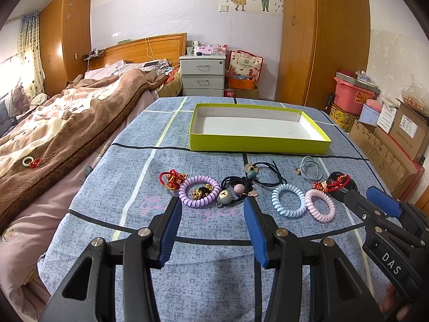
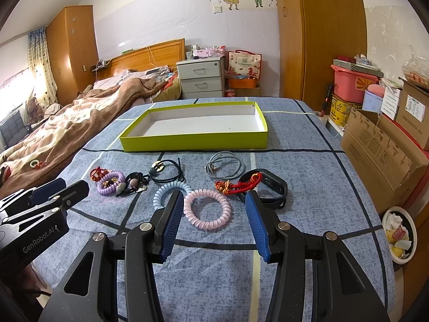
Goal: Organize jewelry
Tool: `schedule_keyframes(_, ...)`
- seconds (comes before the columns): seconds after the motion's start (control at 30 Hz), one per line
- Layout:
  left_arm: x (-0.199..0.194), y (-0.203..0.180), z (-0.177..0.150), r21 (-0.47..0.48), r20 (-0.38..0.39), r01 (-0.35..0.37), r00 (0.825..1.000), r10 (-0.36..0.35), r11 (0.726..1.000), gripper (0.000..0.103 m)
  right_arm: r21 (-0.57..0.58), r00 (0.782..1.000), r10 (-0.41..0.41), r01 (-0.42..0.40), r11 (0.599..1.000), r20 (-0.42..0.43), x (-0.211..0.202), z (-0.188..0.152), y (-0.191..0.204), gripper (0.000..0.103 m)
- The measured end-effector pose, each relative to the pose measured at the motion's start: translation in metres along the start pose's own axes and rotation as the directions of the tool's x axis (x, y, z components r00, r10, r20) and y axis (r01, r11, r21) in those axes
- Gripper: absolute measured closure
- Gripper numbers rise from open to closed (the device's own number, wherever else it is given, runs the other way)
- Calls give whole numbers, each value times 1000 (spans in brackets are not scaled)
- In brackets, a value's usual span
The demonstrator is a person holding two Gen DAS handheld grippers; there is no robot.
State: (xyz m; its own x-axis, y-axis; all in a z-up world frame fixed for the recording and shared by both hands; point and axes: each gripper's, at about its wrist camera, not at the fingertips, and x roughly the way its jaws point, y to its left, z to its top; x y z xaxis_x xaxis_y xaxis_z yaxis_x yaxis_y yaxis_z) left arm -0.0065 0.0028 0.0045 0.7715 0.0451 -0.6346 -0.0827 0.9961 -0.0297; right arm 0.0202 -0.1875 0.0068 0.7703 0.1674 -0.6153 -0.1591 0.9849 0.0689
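Note:
An empty lime-green box stands at the far side of the blue cloth. In front of it lie hair ties and bracelets: a purple coil, a red knotted cord, black ties with beads, a blue coil, a pink coil, a grey tie, a red cord on a black band. My left gripper is open just before the purple coil. My right gripper is open around the pink coil.
A bed with a brown blanket runs along the left. Cardboard boxes and a pink tub stand on the right. A bin sits on the floor at the right. A grey drawer unit stands behind.

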Motion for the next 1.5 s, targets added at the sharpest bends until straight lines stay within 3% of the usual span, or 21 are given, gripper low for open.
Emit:
schedule_keyframes(0.37, 2, 0, 0, 3, -10, 11, 1000, -11, 1000, 53, 9, 1000, 22, -22, 1000, -15, 0, 2, -3, 54)
schedule_keyframes(0.6, 9, 24, 2, -23, -27, 88, 996, -89, 996, 53, 56, 985, 157, -153, 987, -75, 19, 5, -16, 54)
schedule_keyframes(0.7, 15, 38, 4, -44, -54, 123, 991, -126, 991, 53, 7, 973, 212, -212, 977, -95, 29, 12, -7, 54)
schedule_keyframes(0.77, 18, 45, 5, -51, -62, 96, 993, -100, 994, 53, -32, 966, 231, -236, 971, -114, 36, 15, -1, 54)
schedule_keyframes(0.83, 19, 52, 6, -57, -55, 83, 995, -86, 995, 53, -35, 966, 214, -221, 975, -144, 42, 17, -1, 54)
schedule_keyframes(0.93, 22, 65, 7, -103, -68, 131, 988, -138, 986, 53, -34, 973, 179, -185, 982, -145, 42, 12, -6, 54)
schedule_keyframes(1.1, 31, 73, 8, -106, -86, 116, 988, -125, 988, 53, -53, 973, 119, -132, 990, -197, 42, 1, -17, 54)
schedule_keyframes(1.2, 32, 77, 7, -123, -86, 124, 987, -135, 985, 53, -47, 967, 130, -143, 989, -219, 45, -1, -21, 55)
schedule_keyframes(1.3, 36, 81, 7, -134, -100, 120, 986, -134, 984, 53, -22, 962, 135, -144, 989, -237, 55, 1, -25, 66)
schedule_keyframes(1.5, 39, 86, 8, -150, -109, 125, 984, -142, 981, 53, -71, 959, 87, -110, 991, -271, 68, 1, -18, 74)
